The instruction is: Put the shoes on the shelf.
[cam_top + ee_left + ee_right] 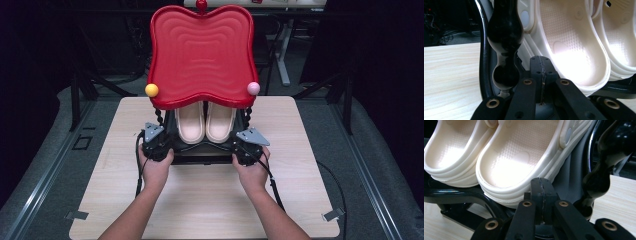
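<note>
The left tool (156,142) is clenched with nothing between its jaws, which meet pad to pad in the left gripper view (541,72), and the right tool (245,145) is clenched empty in the same way (541,195). Each is held in one of the person's hands, the left hand (156,167) and the right hand (252,172), at the near corners of a glossy black shoe rack (200,152) that stands in the middle of the pale wooden tabletop (210,200). On the rack's lower level lies a pair of cream-coloured moulded foam clogs (205,122), side by side and touching, heels toward the person, their textured footbeds facing up. In the left gripper view the clogs (571,42) sit just beyond the closed jaws, beside a black post of rounded beads (505,37) at the rack's corner; in the right gripper view the clogs (519,157) rest on the black frame (456,195), with a like beaded post (604,170) at the right. Above the clogs a wavy red plastic tray (200,55) forms the rack's top, with a yellow ball (151,90) at its near left corner and a pink ball (253,88) at its near right. No brand, label or writing can be read on the clogs, the rack or the tools.
</note>
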Demonstrator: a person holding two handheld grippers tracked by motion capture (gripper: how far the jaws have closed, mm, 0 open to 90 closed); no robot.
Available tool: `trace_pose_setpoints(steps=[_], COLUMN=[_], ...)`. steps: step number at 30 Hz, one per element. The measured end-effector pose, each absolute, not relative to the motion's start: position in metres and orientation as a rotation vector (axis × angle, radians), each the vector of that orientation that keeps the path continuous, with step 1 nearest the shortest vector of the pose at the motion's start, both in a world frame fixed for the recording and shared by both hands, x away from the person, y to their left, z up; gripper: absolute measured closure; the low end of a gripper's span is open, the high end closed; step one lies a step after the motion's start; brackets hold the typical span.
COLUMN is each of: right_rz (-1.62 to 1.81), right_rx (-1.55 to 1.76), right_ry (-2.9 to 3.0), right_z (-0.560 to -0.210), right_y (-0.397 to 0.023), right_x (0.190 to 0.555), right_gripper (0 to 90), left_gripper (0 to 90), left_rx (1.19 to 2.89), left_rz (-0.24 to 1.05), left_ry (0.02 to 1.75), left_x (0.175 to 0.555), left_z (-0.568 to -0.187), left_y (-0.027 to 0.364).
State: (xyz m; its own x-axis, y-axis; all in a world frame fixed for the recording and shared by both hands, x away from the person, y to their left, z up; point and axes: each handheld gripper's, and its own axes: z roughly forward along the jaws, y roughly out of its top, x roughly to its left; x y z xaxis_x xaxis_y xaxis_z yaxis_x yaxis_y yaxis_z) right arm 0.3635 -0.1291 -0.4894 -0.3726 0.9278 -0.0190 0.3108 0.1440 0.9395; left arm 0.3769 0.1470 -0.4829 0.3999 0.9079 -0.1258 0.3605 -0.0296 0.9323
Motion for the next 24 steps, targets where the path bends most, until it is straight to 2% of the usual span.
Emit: trace_pose_setpoints(steps=[8, 24], right_rz=[1.22, 1.212], right_rx=[1.169, 1.17], right_ry=[1.763, 1.757], right_z=[-0.4889, -0.4888], right_y=[-0.1295, -0.1296], right_x=[0.3643, 0.3641], right_gripper=[89.4, 88.8], left_gripper=[88.9, 88.2], left_rx=[1.598, 1.589], left_rz=[0.689, 0.681], left_ry=[1.151, 1.152], left_x=[0.3772, 0.3762], left_z=[-0.4829, -0.483], left_y=[0.1457, 0.1466])
